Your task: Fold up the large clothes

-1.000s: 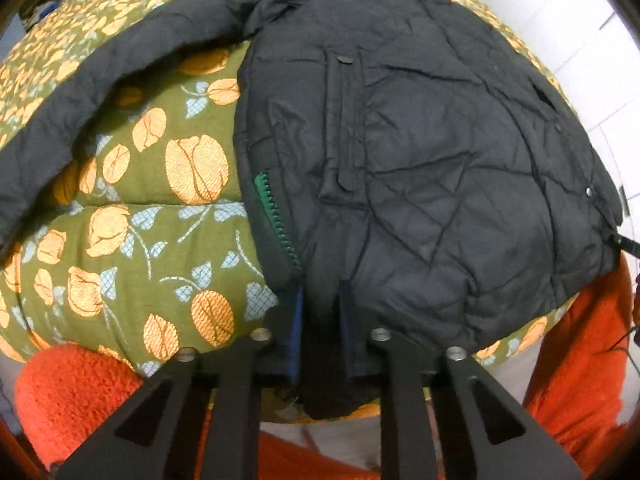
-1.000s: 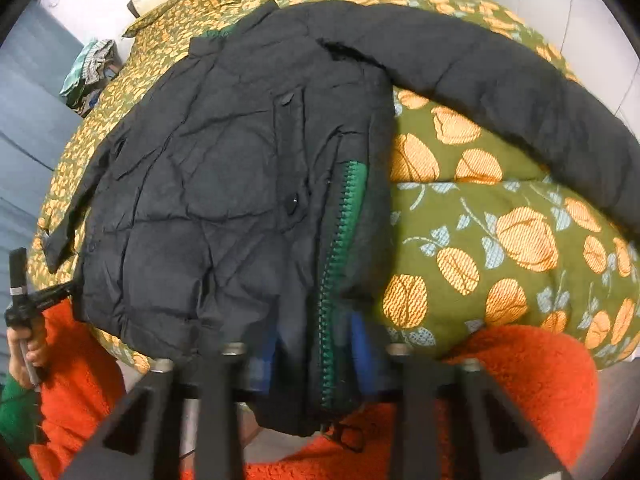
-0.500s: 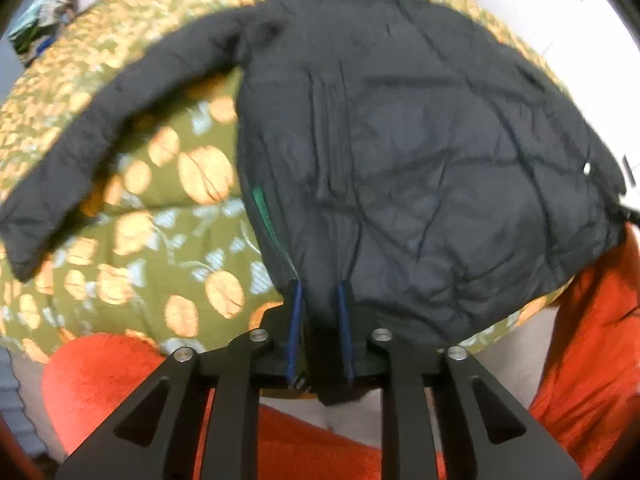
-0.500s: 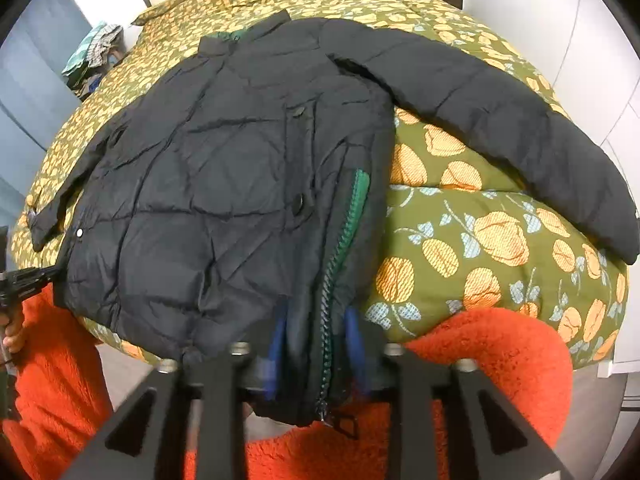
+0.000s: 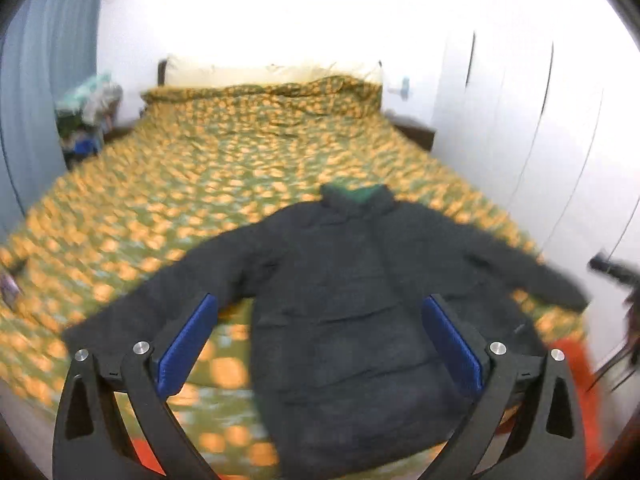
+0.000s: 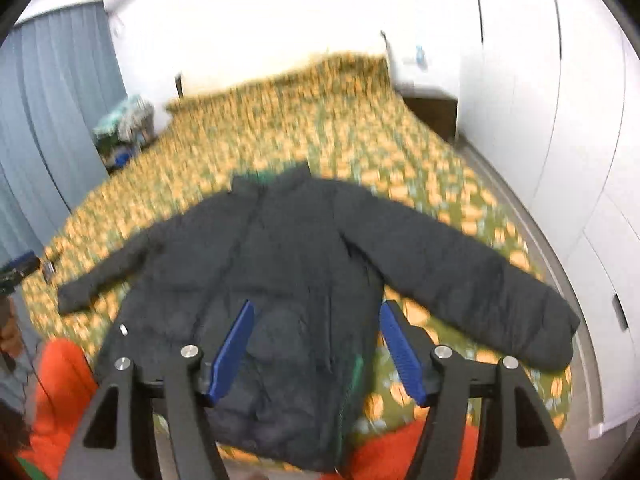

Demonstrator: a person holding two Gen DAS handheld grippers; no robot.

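A black puffer jacket point(image 5: 340, 304) with a green collar lining and green zip lies flat, front up, on the bed's near end, sleeves spread out to both sides. It also shows in the right wrist view point(image 6: 288, 280). My left gripper point(image 5: 320, 340) is open and empty, raised above the jacket's hem. My right gripper point(image 6: 316, 344) is open and empty, also raised over the hem. Both views are blurred by motion.
The bed point(image 5: 168, 200) has a green cover with orange flowers and reaches back to a headboard. White wardrobe doors point(image 6: 560, 120) stand on the right, a blue curtain point(image 6: 48, 120) on the left. The person's orange fleece point(image 6: 60, 380) shows at the near edge.
Both grippers let go of the jacket's hem, opened wide and pulled up and back, so the whole bed and room now show. The jacket lies spread flat.
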